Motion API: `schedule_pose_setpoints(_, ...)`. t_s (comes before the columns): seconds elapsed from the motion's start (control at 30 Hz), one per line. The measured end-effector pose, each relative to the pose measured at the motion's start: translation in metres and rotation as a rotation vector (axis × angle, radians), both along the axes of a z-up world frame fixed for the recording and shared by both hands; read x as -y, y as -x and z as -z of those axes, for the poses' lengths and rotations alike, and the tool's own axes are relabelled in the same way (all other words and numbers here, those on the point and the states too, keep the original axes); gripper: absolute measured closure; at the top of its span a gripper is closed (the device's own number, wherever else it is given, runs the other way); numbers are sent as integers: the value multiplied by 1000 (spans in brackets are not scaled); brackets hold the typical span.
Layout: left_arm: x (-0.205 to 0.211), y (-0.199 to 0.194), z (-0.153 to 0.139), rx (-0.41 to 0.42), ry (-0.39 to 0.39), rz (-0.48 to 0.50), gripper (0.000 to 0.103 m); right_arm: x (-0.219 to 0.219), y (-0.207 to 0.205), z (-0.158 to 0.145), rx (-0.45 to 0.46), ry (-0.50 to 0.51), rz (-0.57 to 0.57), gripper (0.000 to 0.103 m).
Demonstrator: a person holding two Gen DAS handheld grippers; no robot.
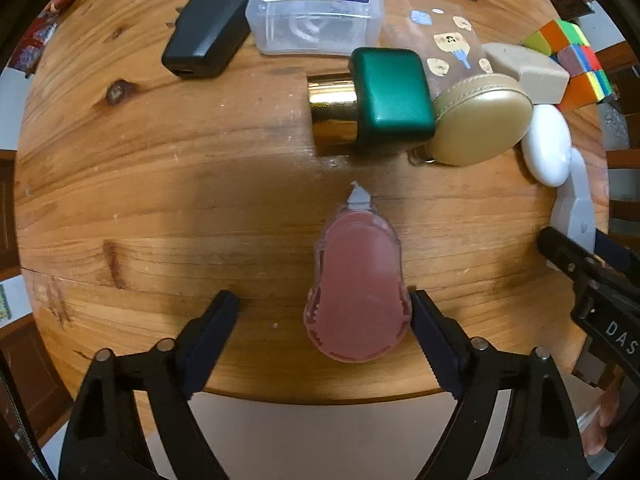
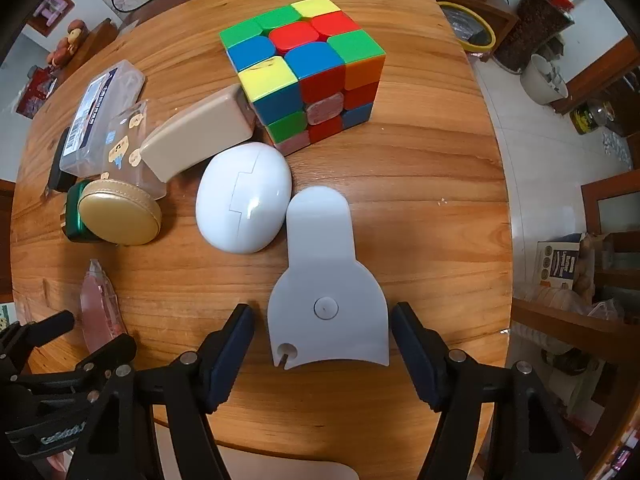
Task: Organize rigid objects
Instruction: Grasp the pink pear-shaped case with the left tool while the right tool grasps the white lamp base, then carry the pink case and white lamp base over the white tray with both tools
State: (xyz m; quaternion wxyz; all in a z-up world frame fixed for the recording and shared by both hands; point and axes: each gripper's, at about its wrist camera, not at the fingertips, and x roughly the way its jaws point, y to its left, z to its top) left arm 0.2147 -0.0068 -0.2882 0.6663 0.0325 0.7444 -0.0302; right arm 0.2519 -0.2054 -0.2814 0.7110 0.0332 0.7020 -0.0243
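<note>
**A:** Where are you now, and how do the tools stand?

**B:** I have both pointing down at the desk (image 1: 120,208). The left tool (image 1: 325,314) stands wide. The pink tape dispenser (image 1: 356,280) lies flat between its fingers, nozzle pointing away from me. It sits off-centre: the right finger (image 1: 430,332) is at the dispenser's edge, perhaps touching it, while the left finger is well clear. I hold nothing there yet.

**A:** And the right one?

**B:** The right tool (image 2: 322,340) is also parted, its fingers either side of the wide end of the grey flat piece (image 2: 326,276), with a gap on both sides. That piece lies flat, its narrow end pointing ahead of the tool, just beside the white egg-shaped case (image 2: 244,198).

**A:** Why straddle them that way?

**B:** I judge that both things lie lengthwise along the tool's view, so the fingers can close across the short width, which is the firmer hold on hard, smooth shells.

**A:** And the rest?

**B:** Ahead of the tools the others sit packed together: the puzzle cube (image 2: 304,68), the beige block (image 2: 200,132), the round tan pouch (image 2: 120,212), the green-capped bottle (image 1: 372,100), the clear box (image 1: 316,4) and the black adapter (image 1: 206,30). These two lie apart from that cluster, nearest the desk's edge, so I take them as the ones left to tidy.
</note>
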Motion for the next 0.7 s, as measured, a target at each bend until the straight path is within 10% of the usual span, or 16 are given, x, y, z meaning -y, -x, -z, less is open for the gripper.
schedule_pose_setpoints(0.17, 2, 10, -4, 15, -5, 22, 23, -9, 2, -3, -2, 27, -28, 46)
schedule_pose_setpoints(0.3, 7, 18, -13, 42, -8, 44, 49, -14, 5, -5, 5, 28, -41, 48)
schedule_pose_setpoints(0.7, -24, 40, -40, 86, 106, -22, 49, -18, 31, -34, 67, -65, -23, 48)
